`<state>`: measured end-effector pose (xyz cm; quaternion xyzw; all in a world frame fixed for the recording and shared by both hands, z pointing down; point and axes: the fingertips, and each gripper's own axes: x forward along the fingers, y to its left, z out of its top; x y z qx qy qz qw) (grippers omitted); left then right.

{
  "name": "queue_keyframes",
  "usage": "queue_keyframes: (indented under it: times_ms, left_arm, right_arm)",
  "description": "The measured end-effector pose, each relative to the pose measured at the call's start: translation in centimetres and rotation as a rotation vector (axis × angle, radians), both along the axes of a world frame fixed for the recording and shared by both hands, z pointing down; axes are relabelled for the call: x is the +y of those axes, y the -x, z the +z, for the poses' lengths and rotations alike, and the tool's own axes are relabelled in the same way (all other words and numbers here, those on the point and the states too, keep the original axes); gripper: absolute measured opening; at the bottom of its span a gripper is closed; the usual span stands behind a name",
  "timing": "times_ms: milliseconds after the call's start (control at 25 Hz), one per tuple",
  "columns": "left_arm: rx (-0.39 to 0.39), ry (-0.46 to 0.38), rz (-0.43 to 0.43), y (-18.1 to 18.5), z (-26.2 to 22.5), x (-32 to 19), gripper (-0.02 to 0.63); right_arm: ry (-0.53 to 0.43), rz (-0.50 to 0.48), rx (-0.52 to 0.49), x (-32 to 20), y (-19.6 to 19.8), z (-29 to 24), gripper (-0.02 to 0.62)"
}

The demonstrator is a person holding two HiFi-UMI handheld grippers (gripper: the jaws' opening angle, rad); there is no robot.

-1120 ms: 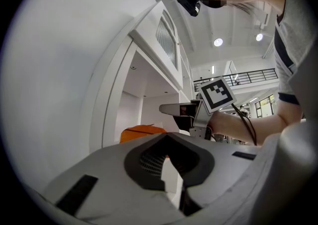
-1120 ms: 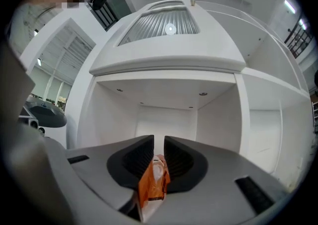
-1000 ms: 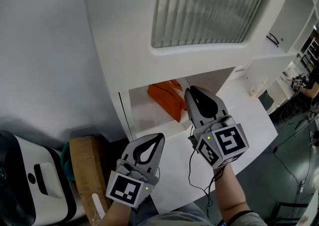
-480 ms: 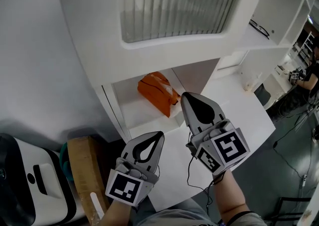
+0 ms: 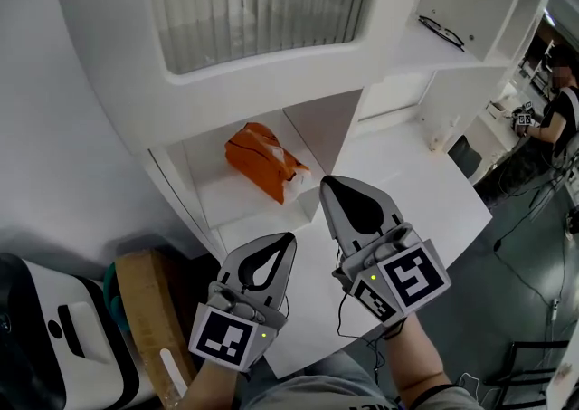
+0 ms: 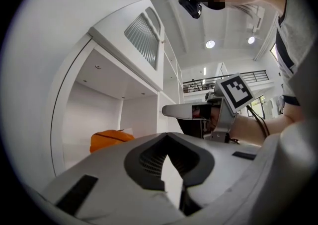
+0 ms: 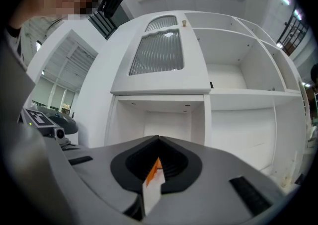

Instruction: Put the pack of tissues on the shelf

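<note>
Pack (image 5: 262,159) now lies free on the shelf (image 5: 210,200), near its front right corner; the right gripper (image 5: 327,185) has backed off with jaws together and empty, the left gripper (image 5: 288,242) is closed too, so placement looks done.

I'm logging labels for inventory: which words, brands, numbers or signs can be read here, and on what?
No readable words or numbers anywhere.
Left gripper and right gripper: square black-and-white marker patterns only, no letters.
Orange pack of tissues on the shelf: any print too small to read.
Cardboard box: no print shows.
</note>
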<state>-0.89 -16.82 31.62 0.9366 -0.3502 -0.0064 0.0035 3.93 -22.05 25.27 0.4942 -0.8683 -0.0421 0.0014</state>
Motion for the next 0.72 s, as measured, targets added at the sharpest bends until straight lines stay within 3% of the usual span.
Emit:
queue_keyframes:
  times_ms: [720]
  left_arm:
    - [0.005, -0.025, 0.05, -4.0, -1.3, 1.9, 0.031]
  right_arm:
    - [-0.018, -0.026, -0.001, 4.5, -2.1, 0.2, -0.005]
